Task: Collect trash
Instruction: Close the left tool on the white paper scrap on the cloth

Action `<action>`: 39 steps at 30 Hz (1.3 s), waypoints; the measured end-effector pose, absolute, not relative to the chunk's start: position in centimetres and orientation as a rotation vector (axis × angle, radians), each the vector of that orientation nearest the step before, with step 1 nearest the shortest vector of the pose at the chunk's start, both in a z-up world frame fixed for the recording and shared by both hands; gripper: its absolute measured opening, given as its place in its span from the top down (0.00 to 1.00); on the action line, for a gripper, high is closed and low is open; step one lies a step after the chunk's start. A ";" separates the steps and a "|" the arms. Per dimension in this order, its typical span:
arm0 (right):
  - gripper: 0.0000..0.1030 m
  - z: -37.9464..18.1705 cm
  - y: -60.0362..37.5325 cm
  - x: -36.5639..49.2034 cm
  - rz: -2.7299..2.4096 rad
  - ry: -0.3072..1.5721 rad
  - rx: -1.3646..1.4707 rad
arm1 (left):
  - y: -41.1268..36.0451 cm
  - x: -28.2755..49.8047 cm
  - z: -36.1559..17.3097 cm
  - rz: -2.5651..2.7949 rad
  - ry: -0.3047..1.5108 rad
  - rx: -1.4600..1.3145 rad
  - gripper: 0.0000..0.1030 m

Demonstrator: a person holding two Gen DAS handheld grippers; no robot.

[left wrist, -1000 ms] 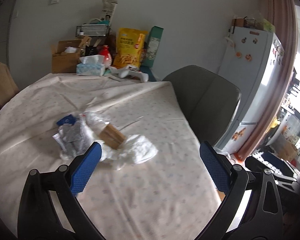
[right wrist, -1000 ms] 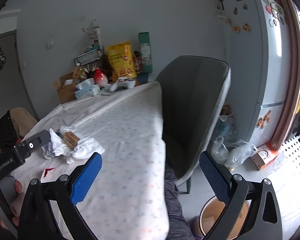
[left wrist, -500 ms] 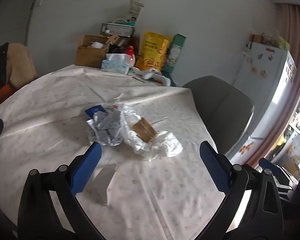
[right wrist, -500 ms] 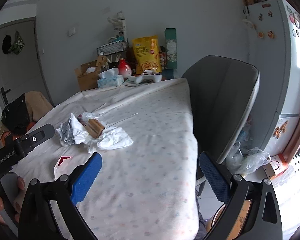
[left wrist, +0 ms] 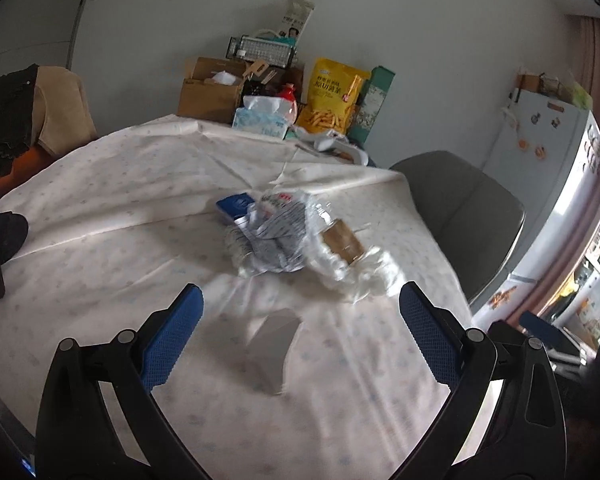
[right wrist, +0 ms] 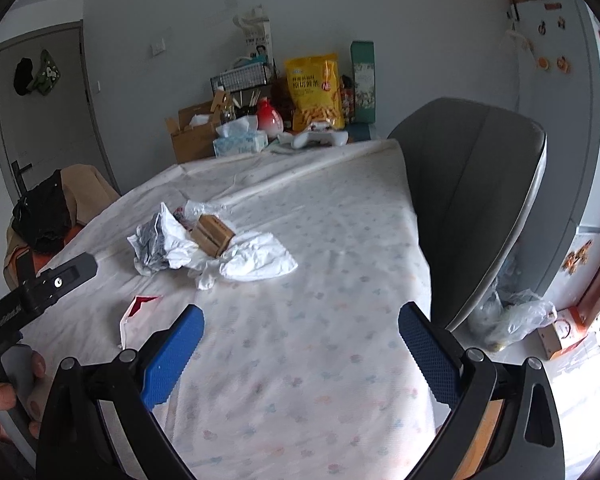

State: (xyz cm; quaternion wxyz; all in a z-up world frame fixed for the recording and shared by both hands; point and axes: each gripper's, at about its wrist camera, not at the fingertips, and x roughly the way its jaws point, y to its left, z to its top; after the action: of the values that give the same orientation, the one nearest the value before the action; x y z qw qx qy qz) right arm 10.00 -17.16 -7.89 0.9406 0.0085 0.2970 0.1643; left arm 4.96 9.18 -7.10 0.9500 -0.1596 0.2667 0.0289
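A table under a pale dotted tablecloth (left wrist: 112,240) fills both views, with a grey wall behind and one grey chair (right wrist: 476,196) pushed against the table's edge at 3 o'clock. One trash heap (left wrist: 300,240) lies mid-table: a crumpled silver-striped wrapper (left wrist: 268,236), a small brown cardboard box (right wrist: 212,235), a white crumpled tissue (right wrist: 256,260) and a blue packet (left wrist: 236,205), all touching. One folded white paper scrap (left wrist: 275,344) lies apart, at 6 o'clock of the heap. Bare cloth surrounds the heap on every side. At 12 o'clock, along the far edge, stand one open cardboard carton (left wrist: 210,92) holding white paper, one tissue box (left wrist: 262,120) and one yellow snack bag (left wrist: 332,96). The left gripper (left wrist: 300,332) hangs above the scrap, jaws spread wide, holding nothing. The right gripper (right wrist: 300,344) hovers over bare cloth near the table's near edge, equally wide and empty.
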 end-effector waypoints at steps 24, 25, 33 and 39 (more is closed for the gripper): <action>0.08 -9.6 -14.2 12.1 0.439 0.695 0.018 | 9.7 8.5 -12.0 -0.016 0.817 -0.268 0.72; 0.10 -9.5 -14.0 12.1 0.443 0.696 0.014 | 10.0 8.4 -11.8 -0.012 0.815 -0.281 0.72; 0.22 -8.9 -11.8 13.3 0.482 0.692 -0.039 | 12.3 7.1 -9.2 0.049 0.720 -0.293 0.73; 0.36 -8.9 -9.1 15.4 0.514 0.712 -0.071 | 14.0 7.3 -8.8 0.086 0.701 -0.312 0.73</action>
State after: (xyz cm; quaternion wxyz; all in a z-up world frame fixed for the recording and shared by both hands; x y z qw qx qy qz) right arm 15.36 -9.15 -8.88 0.9045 -0.0343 0.3448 0.2488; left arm 7.32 14.00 -8.80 0.9265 -0.1519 0.3418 0.0419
